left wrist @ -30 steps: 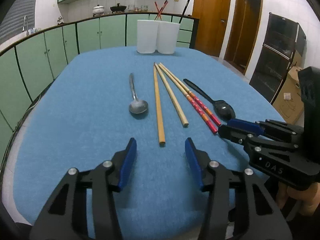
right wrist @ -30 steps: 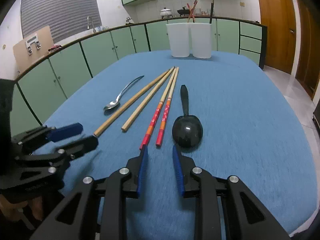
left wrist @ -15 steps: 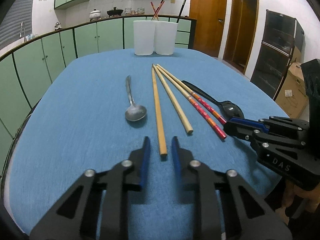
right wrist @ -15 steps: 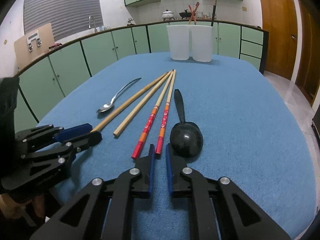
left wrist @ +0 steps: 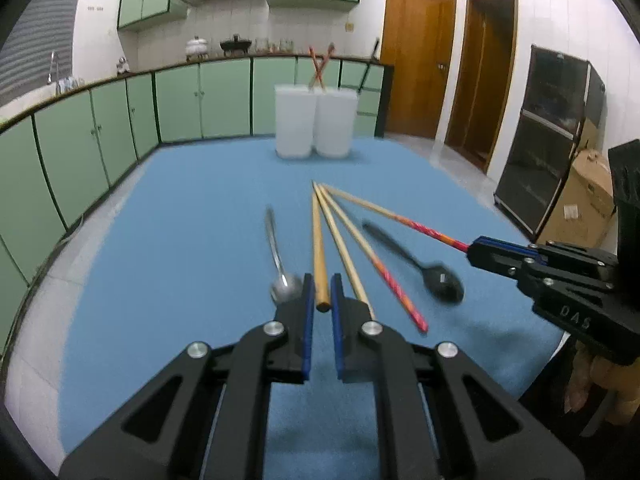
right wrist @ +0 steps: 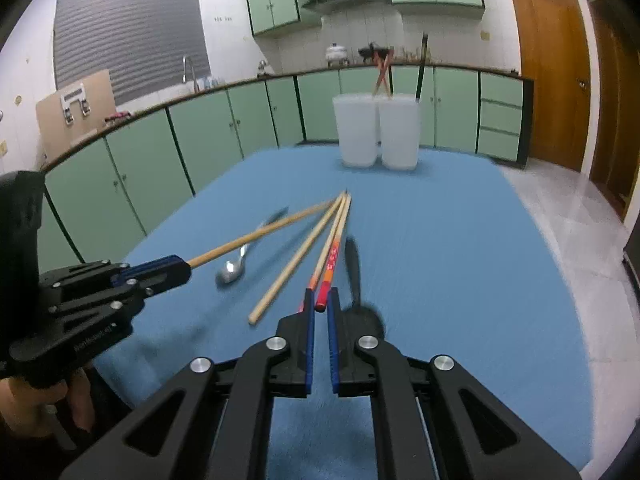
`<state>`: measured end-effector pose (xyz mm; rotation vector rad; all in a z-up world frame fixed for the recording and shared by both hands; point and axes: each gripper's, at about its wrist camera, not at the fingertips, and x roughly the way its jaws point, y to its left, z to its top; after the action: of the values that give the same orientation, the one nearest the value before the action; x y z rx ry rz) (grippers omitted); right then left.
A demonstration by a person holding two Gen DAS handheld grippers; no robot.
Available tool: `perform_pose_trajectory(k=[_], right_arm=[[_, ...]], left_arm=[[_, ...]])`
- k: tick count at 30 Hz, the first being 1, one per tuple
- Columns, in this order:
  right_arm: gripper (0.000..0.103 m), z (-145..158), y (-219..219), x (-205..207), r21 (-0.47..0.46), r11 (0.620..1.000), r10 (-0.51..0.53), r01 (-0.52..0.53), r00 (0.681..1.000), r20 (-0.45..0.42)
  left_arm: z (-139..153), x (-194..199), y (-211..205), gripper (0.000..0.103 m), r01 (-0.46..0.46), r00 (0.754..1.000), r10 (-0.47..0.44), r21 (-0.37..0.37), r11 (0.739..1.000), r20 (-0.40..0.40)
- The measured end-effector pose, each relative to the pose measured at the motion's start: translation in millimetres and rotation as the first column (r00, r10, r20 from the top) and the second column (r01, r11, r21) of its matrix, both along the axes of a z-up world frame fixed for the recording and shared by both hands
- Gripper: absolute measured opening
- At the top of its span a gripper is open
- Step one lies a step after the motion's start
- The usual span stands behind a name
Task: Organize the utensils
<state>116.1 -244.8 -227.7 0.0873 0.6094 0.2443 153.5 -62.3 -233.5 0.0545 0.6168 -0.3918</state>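
My left gripper [left wrist: 320, 292] is shut on the near end of a plain wooden chopstick [left wrist: 319, 248] and lifts that end off the blue table; it also shows in the right wrist view [right wrist: 256, 236]. My right gripper [right wrist: 319, 304] is shut on the near end of a red-patterned chopstick [right wrist: 330, 264], raised too, which also shows in the left wrist view [left wrist: 416, 227]. A second wooden chopstick [left wrist: 344, 248], a second red chopstick [left wrist: 396, 284], a metal spoon [left wrist: 280, 268] and a black spoon [left wrist: 424, 272] lie on the table.
Two white cups [left wrist: 316, 122] stand side by side at the table's far end and hold red chopsticks and a dark utensil. Green cabinets run behind and to the left. The table's edge curves close on the right [right wrist: 560, 320].
Both grippers closed on chopstick ends and lifted them. The held wooden and red chopsticks have swung apart from the others, far tips still near the rest.
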Motion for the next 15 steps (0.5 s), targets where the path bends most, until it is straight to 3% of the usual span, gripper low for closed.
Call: perform_pose_trajectory(k=[8,10,15], right_arm=[[0.006,48,-10,21,0.012,1.0,0.002,-0.003,0.998,0.065],[0.006,44,-16,20,0.043,0.999,-0.003,0.002,1.0,0.026],[0.006,-8,-3,-5,0.051,0.998,0.03,-0.025,0.995,-0.091]], left_arm=[[51,14,8,0.006,0.012,0.995,-0.011,-0.011,1.0,0.098],[57,17,8,0.006,0.01,0.994,-0.01,-0.003,1.0,0.113],[45,13,12,0.006,-0.004,0.996,0.005,-0.017,1.0,0.088]])
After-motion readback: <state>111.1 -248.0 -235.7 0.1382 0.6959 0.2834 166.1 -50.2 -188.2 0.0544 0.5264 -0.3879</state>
